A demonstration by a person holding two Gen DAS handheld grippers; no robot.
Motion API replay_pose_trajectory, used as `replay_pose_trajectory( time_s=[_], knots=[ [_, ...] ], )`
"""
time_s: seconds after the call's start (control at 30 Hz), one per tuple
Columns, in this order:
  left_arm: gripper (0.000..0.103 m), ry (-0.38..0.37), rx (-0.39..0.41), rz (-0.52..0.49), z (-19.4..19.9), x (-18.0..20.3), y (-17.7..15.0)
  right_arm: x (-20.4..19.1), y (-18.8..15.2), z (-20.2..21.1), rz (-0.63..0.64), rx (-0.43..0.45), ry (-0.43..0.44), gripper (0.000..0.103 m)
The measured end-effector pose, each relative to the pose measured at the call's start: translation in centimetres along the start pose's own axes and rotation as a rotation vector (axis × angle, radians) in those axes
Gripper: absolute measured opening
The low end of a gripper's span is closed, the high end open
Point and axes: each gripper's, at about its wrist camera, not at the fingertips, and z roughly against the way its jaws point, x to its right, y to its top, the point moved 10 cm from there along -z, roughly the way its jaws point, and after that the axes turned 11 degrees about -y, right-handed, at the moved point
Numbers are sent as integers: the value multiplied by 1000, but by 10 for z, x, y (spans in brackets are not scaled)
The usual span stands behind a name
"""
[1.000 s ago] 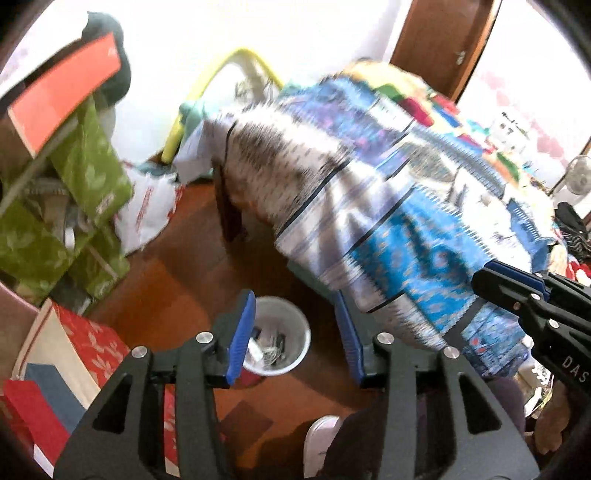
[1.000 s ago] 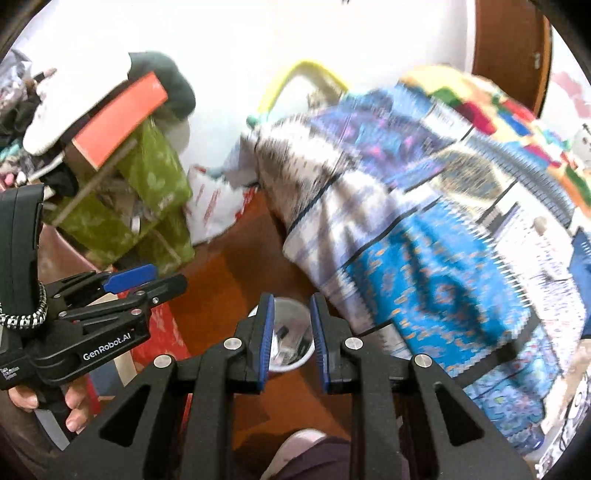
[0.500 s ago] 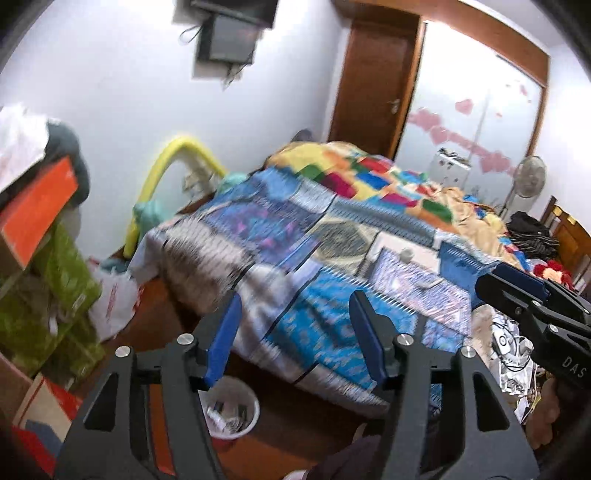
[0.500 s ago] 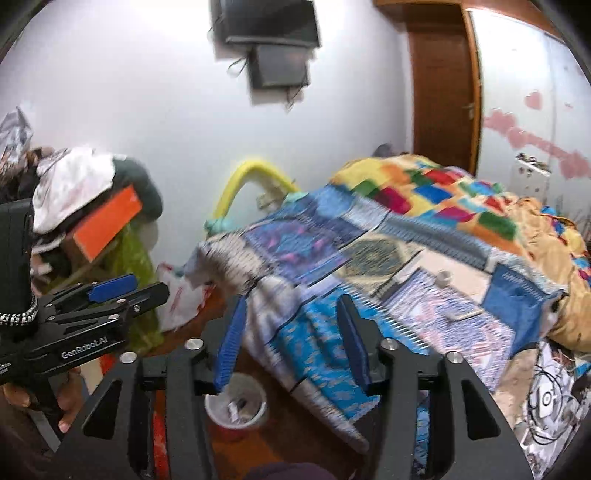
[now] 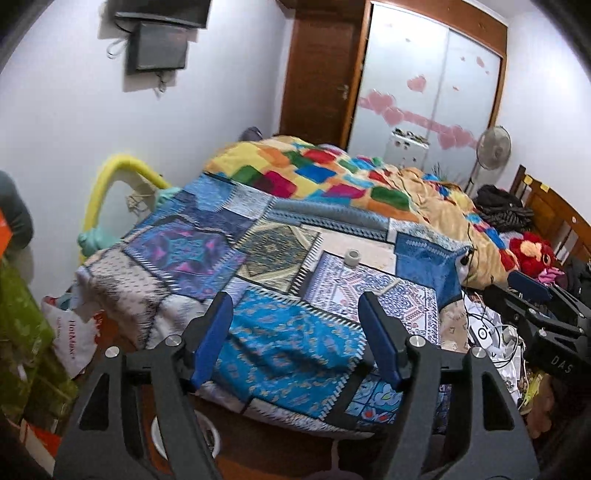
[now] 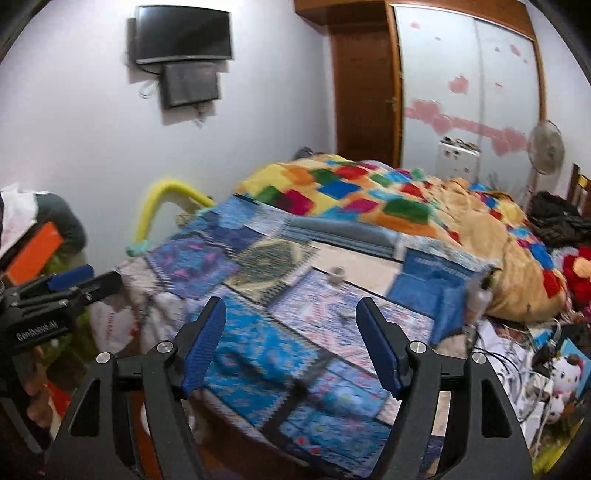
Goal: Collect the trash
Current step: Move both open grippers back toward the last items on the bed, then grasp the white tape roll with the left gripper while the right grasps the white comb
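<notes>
Both grippers, left (image 5: pixel 295 339) and right (image 6: pixel 291 341), have just spread their fingers and carry nothing. They face the bed (image 5: pixel 280 343), where a small tape roll (image 5: pixel 352 257) sits mid-quilt, probably the next pickup. The bin (image 5: pixel 218 439) stands at the bed's foot.

Lived-in home bedroom. Double bed under a blue patchwork bedspread (image 5: pixel 258 280) with a bright multicoloured-squares blanket (image 5: pixel 317 177) bunched at the far end, flat black TV (image 6: pixel 183 33) mounted on the white wall, brown wooden door (image 5: pixel 319 70) beside a frosted sliding wardrobe with pink heart stickers (image 5: pixel 428 85), white pedestal fan (image 5: pixel 494 142), red plush toy (image 5: pixel 532 254) on the mattress, dark clothes piled by the wooden headboard (image 5: pixel 554 210)
</notes>
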Motion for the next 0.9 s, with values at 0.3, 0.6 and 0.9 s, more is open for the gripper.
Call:
replay_pose_trajectory(
  time_s=[0.3, 0.6, 0.9],
  knots=[
    [69, -40, -105, -15, -102, 15, 1, 59, -22, -67, -87, -131, -72, 70],
    [69, -45, -170, -68, -190, 15, -5, 88, -48, -172, -201, -288, -115, 70],
    [69, -42, -221, -74, -253, 1, -19, 79, -71, -254, -234, -391, -125, 51]
  ],
)
